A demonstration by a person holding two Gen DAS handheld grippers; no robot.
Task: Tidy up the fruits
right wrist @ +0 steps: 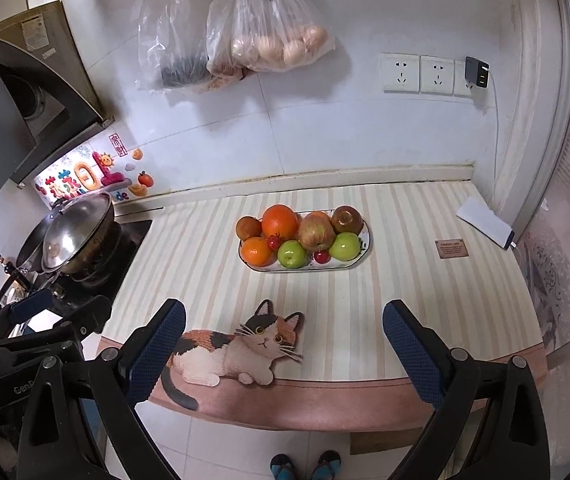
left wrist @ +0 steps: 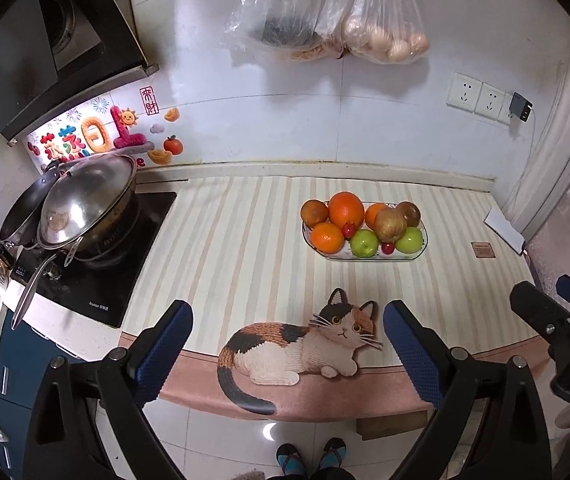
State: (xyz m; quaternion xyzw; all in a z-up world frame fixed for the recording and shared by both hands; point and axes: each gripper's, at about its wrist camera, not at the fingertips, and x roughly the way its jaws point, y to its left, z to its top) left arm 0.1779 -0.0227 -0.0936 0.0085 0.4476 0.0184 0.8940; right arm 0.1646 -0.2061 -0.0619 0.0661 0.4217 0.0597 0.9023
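Both the left hand-held gripper [left wrist: 287,350] and the right hand-held gripper [right wrist: 285,350] hang with jaws spread wide and empty above the bench's [right wrist: 425,300] near edge. Well beyond them, mid-bench, an oval dish [right wrist: 361,254] holds three oranges, two green apples, one red apple, two brown fruits and two small red fruits. A cat-print striped mat [right wrist: 205,264] covers the bench; a lidded wok [left wrist: 85,200] stands left, and bags hang on the tiled wall.

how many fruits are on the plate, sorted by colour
On the plate:
orange fruits: 3, one mostly hidden at the back
green apples: 2
brown fruits: 2
red-yellow apple: 1
small red fruits: 2
Total: 10
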